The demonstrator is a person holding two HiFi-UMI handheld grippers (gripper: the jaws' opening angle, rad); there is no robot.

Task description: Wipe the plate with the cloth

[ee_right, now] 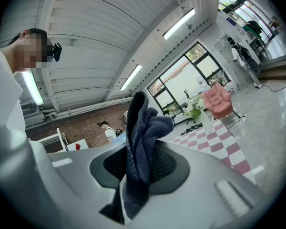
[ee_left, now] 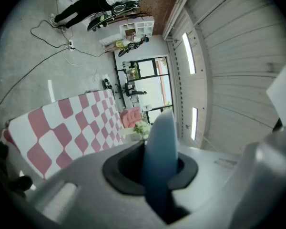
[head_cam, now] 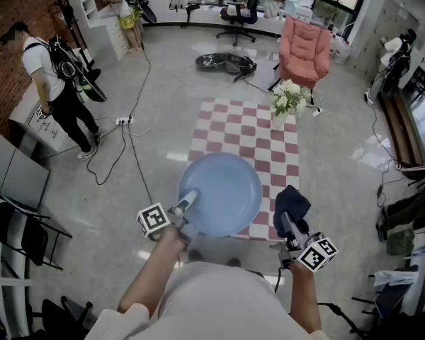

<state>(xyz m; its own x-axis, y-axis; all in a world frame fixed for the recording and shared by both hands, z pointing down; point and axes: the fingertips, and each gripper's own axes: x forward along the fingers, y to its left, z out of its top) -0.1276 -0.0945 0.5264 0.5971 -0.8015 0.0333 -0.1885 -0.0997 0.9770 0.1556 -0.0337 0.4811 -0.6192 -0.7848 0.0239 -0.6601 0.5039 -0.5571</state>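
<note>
A round pale blue plate (head_cam: 223, 192) hangs in the air above the near edge of the checked table, face up toward the head camera. My left gripper (head_cam: 188, 202) is shut on its left rim; in the left gripper view the plate (ee_left: 161, 161) stands edge-on between the jaws. My right gripper (head_cam: 283, 222) is shut on a dark blue cloth (head_cam: 291, 202), which bunches up just right of the plate, apart from it. In the right gripper view the cloth (ee_right: 140, 147) sticks up out of the closed jaws.
Under the plate stands a table with a red and white checked cover (head_cam: 241, 140); a vase of white flowers (head_cam: 286, 101) sits at its far right. A pink armchair (head_cam: 304, 48) and office chair (head_cam: 242, 9) stand beyond. Cables (head_cam: 131, 147) and a person (head_cam: 53, 83) are at left.
</note>
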